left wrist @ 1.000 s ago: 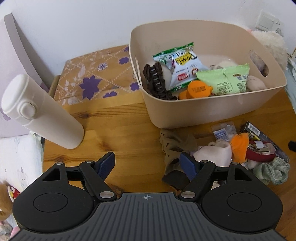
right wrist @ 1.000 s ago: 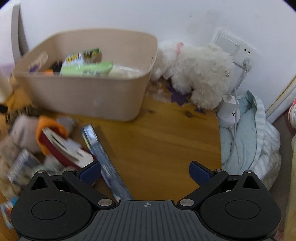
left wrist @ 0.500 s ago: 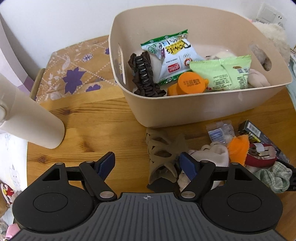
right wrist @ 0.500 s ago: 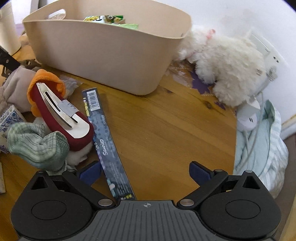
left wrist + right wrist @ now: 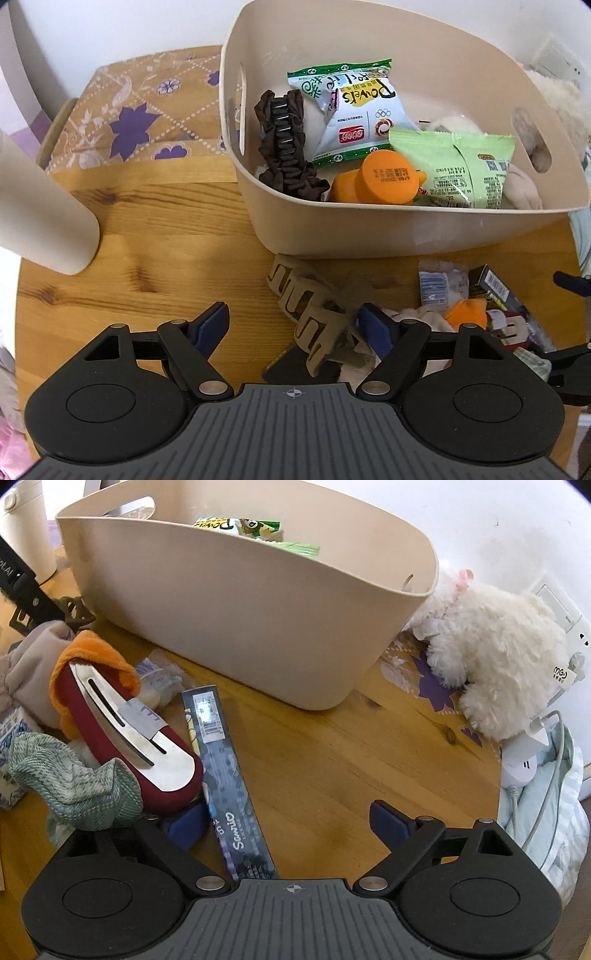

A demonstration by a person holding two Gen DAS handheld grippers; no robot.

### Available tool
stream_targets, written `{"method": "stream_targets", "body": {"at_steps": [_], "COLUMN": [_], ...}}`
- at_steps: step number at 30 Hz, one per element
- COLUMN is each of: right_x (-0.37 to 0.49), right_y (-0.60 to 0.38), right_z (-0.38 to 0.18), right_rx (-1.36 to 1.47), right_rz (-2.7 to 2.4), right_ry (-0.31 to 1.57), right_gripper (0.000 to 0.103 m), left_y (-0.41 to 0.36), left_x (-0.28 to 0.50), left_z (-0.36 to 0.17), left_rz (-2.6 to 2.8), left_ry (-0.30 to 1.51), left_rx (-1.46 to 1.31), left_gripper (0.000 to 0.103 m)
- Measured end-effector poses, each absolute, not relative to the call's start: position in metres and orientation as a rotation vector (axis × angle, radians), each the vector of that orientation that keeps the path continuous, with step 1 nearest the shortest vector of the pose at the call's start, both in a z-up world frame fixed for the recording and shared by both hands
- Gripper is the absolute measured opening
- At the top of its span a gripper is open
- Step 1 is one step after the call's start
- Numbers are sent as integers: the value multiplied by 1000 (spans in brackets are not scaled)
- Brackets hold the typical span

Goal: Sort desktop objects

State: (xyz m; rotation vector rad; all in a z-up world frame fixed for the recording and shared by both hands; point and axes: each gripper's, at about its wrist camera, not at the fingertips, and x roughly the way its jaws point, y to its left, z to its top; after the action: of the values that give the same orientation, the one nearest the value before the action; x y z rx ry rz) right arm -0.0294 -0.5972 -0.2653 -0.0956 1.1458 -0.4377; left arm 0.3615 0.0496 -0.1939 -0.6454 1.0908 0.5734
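Note:
A tan hair claw (image 5: 314,314) lies on the wooden table (image 5: 155,240) in front of the beige bin (image 5: 406,236). My left gripper (image 5: 293,325) hangs open just over the claw, which sits between the fingers, nearer the right one. The bin holds snack packets (image 5: 354,110), a brown hair claw (image 5: 284,147) and an orange cap (image 5: 384,173). In the right wrist view a long dark blue box (image 5: 225,775) lies between the fingers of my right gripper (image 5: 286,821), whose jaws are closing and not pressing on it. Left of the box lie a red hair clip (image 5: 136,746) and a green scrunchie (image 5: 74,786).
A white flask (image 5: 40,206) stands at the table's left. A white plush toy (image 5: 498,657) leans on the wall right of the bin (image 5: 258,609), above a power strip (image 5: 521,757) and pale bedding (image 5: 546,812). Orange plush (image 5: 96,653) and small packets (image 5: 436,284) crowd the pile.
Both grippers have sunk closer to the table. The tan claw now sits between the left fingers. The right wrist has rolled, its jaws have narrowed slightly, and the blue box lies between them.

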Motion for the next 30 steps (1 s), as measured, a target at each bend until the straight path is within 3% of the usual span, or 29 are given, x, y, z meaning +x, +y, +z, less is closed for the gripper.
{"method": "stream_targets", "body": {"at_steps": [4, 9, 26, 28, 30], "right_x": [-30, -33, -36, -36, -38], "right_y": [-598, -601, -607, -610, -609], "right_z": [-265, -266, -268, -269, -268], "right_rx": [-85, -52, -28, -22, -10], "right_rz": [-432, -436, -427, -419, -399], "right_ry": [1136, 1128, 1114, 1111, 1100], "right_gripper": [95, 95, 96, 93, 84], "left_y": [56, 69, 71, 68, 63], "left_x": [357, 351, 364, 367, 372], "left_z": [-198, -209, -231, -229, -226], "left_rz": [576, 598, 615, 621, 601], "left_ry": [1078, 1068, 1022, 1006, 1007], "left_rx": [-728, -888, -1104, -1077, -1030], "left_gripper": [79, 88, 88, 85, 64]}}
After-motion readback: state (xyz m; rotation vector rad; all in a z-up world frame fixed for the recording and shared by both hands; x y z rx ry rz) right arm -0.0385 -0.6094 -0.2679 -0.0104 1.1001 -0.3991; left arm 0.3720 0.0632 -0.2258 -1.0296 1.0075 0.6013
